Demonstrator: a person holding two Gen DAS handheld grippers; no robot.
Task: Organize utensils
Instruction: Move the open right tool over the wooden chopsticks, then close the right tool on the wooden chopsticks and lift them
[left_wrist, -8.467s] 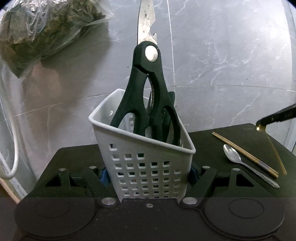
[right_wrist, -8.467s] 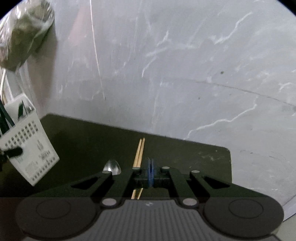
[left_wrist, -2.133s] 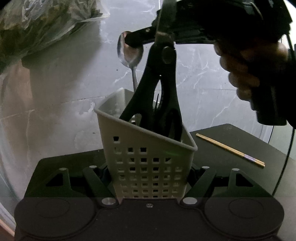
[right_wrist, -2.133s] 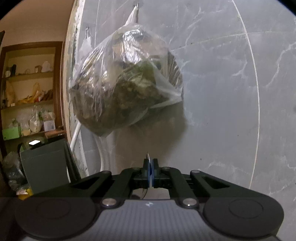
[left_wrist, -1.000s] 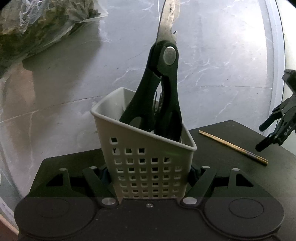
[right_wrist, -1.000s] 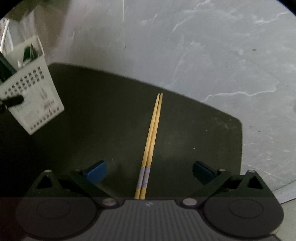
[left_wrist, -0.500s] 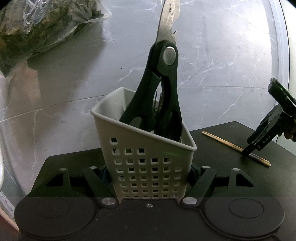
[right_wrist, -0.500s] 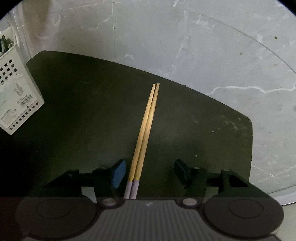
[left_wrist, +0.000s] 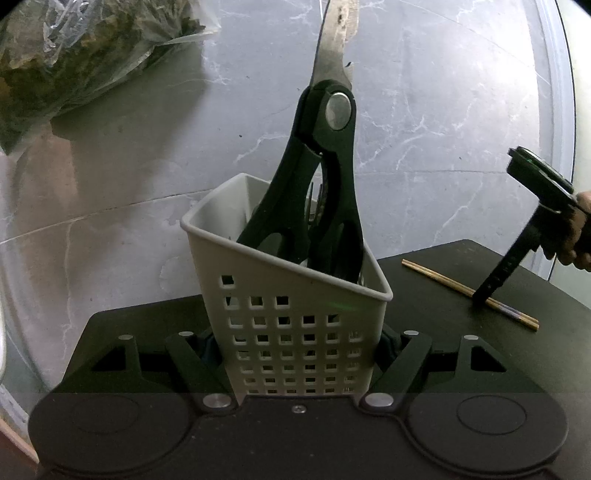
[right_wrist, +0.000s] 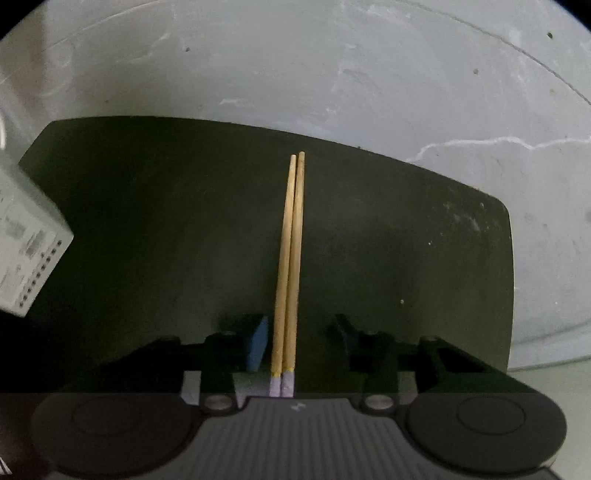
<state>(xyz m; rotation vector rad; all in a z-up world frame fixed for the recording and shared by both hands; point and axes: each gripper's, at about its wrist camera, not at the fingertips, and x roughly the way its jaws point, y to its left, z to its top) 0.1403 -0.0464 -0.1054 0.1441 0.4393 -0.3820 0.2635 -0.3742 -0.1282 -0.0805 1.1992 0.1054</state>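
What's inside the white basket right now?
The white basket holds black-handled scissors, blades up, with thin metal utensil tips showing behind the handles. The basket's wall and the handles hide anything lower down.

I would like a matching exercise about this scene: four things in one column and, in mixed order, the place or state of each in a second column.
Things:
1. scissors
2. chopsticks
3. utensil basket
4. plastic bag of greens

Places or states:
A. lying side by side on the black mat
B. held by the left gripper
C. against the marble wall, upper left
D. standing in the basket, blades up

Pairs: 1-D, 2-A, 3-B, 4-C
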